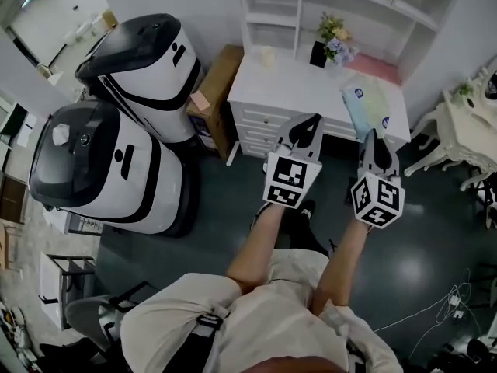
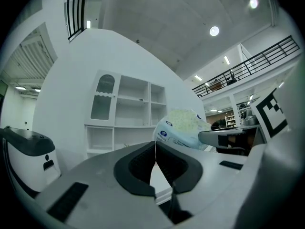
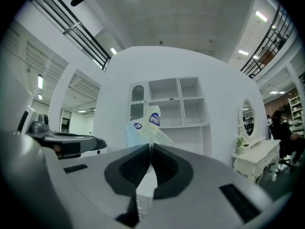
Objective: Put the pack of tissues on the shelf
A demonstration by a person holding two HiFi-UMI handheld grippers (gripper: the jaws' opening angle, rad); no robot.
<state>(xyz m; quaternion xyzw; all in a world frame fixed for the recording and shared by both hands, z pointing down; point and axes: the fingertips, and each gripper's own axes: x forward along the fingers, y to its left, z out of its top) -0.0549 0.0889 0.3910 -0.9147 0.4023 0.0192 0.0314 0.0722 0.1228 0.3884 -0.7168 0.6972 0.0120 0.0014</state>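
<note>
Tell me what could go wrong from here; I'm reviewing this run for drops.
1. The right gripper pinches only a thin edge of the pack of tissues, so it could slip free.
2. The flowers stand on the desk at the foot of the shelf; the pack might knock them over.

Staged bedroom inside a hall: shelf (image 1: pixel 270 18), desk (image 1: pixel 287 84), mezzanine (image 2: pixel 257 58).

The pack of tissues (image 1: pixel 371 103) pinched in the right tongs (image 1: pixel 373 136) is showing thin, crinkled plastic film with a soft sheen. Its pads (image 3: pixel 131 168) are looking like matt black ribbed rubber set in smooth grey plastic. Ahead of the tongs, the worktop (image 1: pixel 287 80) and shelf (image 1: pixel 272 18) are showing smooth white paint. Beneath the tongs, the dark floor (image 1: pixel 419 263) is gleaming glossily.
</note>
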